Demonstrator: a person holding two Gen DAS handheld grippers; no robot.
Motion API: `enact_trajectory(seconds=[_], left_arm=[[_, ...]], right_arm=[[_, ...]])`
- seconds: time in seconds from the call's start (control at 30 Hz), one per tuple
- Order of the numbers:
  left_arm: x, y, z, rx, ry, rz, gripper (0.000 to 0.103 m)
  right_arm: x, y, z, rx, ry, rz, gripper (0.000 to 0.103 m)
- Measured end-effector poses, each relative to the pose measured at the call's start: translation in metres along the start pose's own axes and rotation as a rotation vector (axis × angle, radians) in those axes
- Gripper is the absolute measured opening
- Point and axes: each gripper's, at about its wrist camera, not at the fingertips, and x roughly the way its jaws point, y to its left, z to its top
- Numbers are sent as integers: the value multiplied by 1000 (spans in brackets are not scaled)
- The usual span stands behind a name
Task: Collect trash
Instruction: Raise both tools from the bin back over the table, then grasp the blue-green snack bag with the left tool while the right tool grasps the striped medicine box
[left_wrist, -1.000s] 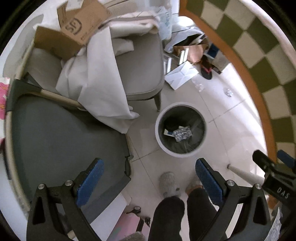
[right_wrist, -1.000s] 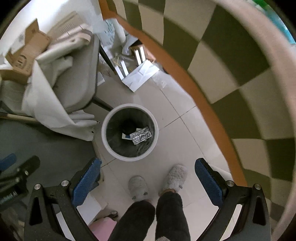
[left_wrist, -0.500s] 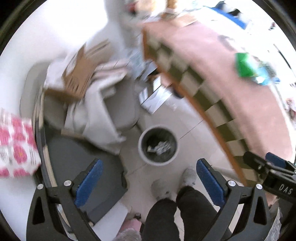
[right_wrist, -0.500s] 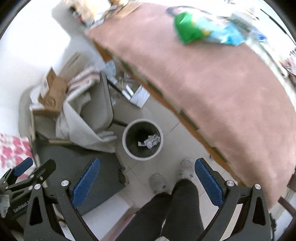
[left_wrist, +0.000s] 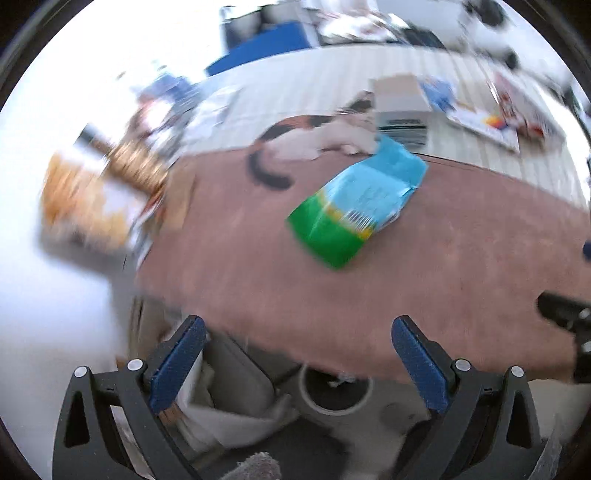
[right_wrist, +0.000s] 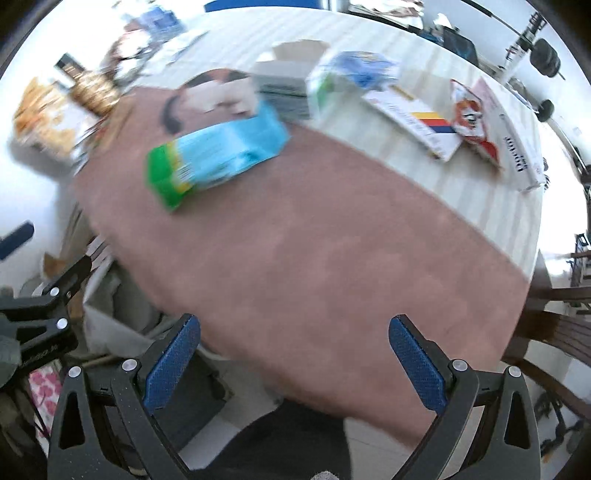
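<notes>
A green and blue wrapper bag (left_wrist: 354, 206) lies on the pink-brown mat (left_wrist: 406, 280) of the table; it also shows in the right wrist view (right_wrist: 218, 151). My left gripper (left_wrist: 297, 363) is open and empty, above the table's near edge. My right gripper (right_wrist: 293, 362) is open and empty, over the mat (right_wrist: 314, 258). The white trash bin (left_wrist: 334, 391) stands on the floor below the table edge, partly hidden. Both views are motion-blurred.
A calico cat (left_wrist: 317, 136) lies behind the wrapper. Boxes (right_wrist: 288, 81), a booklet (right_wrist: 417, 118), a red snack bag (right_wrist: 469, 114) and other clutter sit at the table's far side. A grey chair (left_wrist: 236, 380) stands by the bin. My left gripper's body (right_wrist: 40, 314) shows at left.
Both grippers have swung up from the floor and bin to face the tabletop. The wrapper now sits near the middle of both views. Both stay open.
</notes>
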Motion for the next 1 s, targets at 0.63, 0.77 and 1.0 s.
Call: enact_trajectory(seconds=[0.63, 0.77, 1.0], left_arm=[[157, -68, 123, 447, 302, -117, 103], [171, -73, 124, 466, 328, -139, 102], [173, -55, 123, 249, 361, -231, 94]], right_arm=[[99, -90, 132, 168, 142, -38, 103], [104, -93, 146, 169, 144, -42, 103], [105, -96, 186, 114, 110, -104, 103]])
